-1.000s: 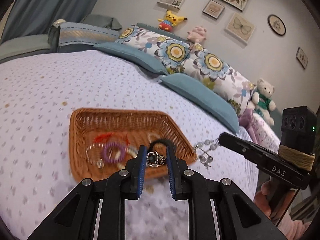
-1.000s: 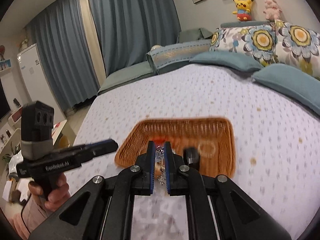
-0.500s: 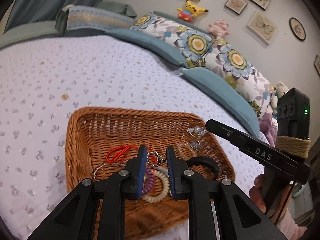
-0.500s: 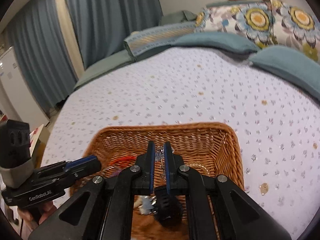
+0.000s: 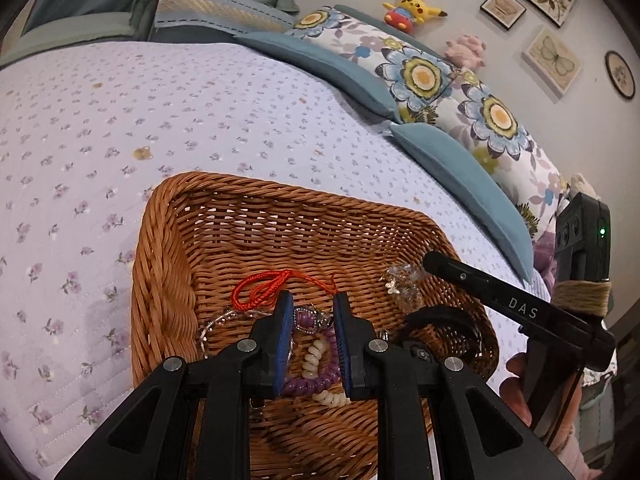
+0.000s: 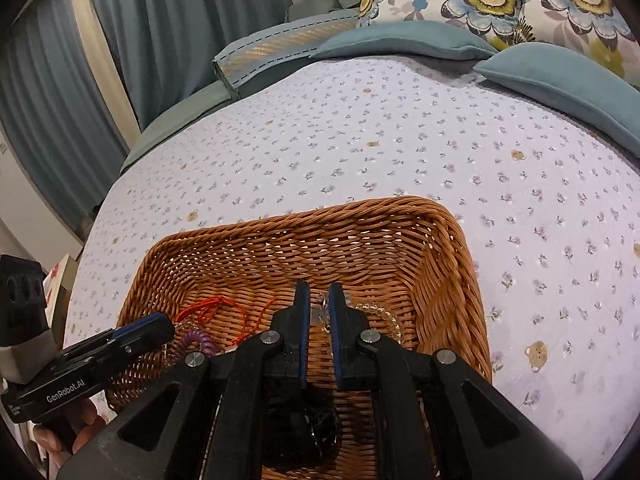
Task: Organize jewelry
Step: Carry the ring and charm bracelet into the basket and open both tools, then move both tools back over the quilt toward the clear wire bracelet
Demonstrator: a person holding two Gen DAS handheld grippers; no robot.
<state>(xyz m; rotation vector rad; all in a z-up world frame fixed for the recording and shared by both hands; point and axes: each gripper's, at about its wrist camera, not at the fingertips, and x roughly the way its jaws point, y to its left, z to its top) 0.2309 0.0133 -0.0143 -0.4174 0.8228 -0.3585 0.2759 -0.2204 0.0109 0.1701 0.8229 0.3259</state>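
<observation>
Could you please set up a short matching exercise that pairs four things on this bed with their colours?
Things:
1. cord loop
2. coil hair tie
3. wicker basket
4. Pikachu plush

Colours:
a. brown
b. yellow
c. red
d. purple

Pairs: 1-c, 2-d, 3-a, 4-b
</observation>
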